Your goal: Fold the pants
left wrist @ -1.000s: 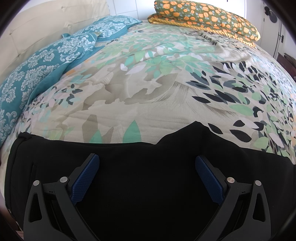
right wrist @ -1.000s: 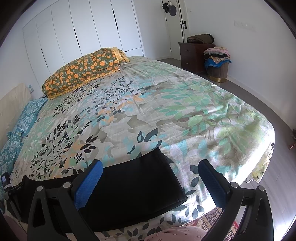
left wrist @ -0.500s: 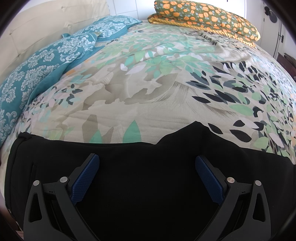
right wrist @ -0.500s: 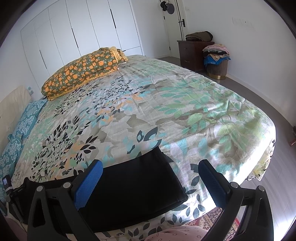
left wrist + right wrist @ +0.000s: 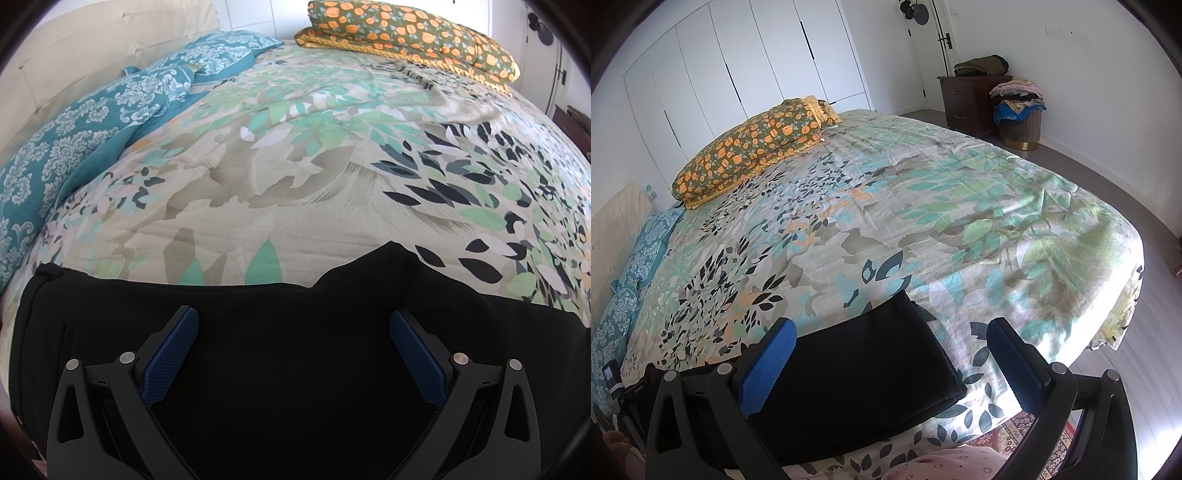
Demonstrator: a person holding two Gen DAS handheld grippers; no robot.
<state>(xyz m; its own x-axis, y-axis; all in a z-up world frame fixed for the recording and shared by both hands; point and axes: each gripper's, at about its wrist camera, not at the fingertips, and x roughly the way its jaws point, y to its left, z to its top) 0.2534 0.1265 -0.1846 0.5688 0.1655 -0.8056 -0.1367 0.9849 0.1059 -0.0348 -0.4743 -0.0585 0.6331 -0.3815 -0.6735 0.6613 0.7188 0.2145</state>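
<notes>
1. The black pants [image 5: 295,369] lie flat along the near edge of the bed [image 5: 295,192], on its leaf-patterned cover.
2. The left gripper [image 5: 293,354] hovers over the wide end of the pants. Its blue-padded fingers [image 5: 170,354] are spread wide apart with nothing between them but the cloth below; whether they touch the cloth cannot be told.
3. In the left wrist view the far edge of the pants runs straight, with one raised bump just beyond the gripper's right finger.
4. The right gripper [image 5: 892,369] is over the narrow leg end of the pants [image 5: 857,373], close to the bed's near right corner. Its jaws stand fully apart, holding nothing.
5. The leg end stops between the two right fingers [image 5: 768,365], nearer the right one, and its hem reaches almost to the bed's near edge.
6. A round basket [image 5: 1021,123] stands on the floor by the far wall, beside a dark dresser [image 5: 967,99]. It is heaped above its rim with folded clothes [image 5: 1019,94].
7. More folded fabric [image 5: 980,65] sits on top of the dresser.
8. An orange-flowered pillow [image 5: 750,155] lies along the bed's far edge, and teal patterned pillows [image 5: 74,133] line the left edge.
</notes>
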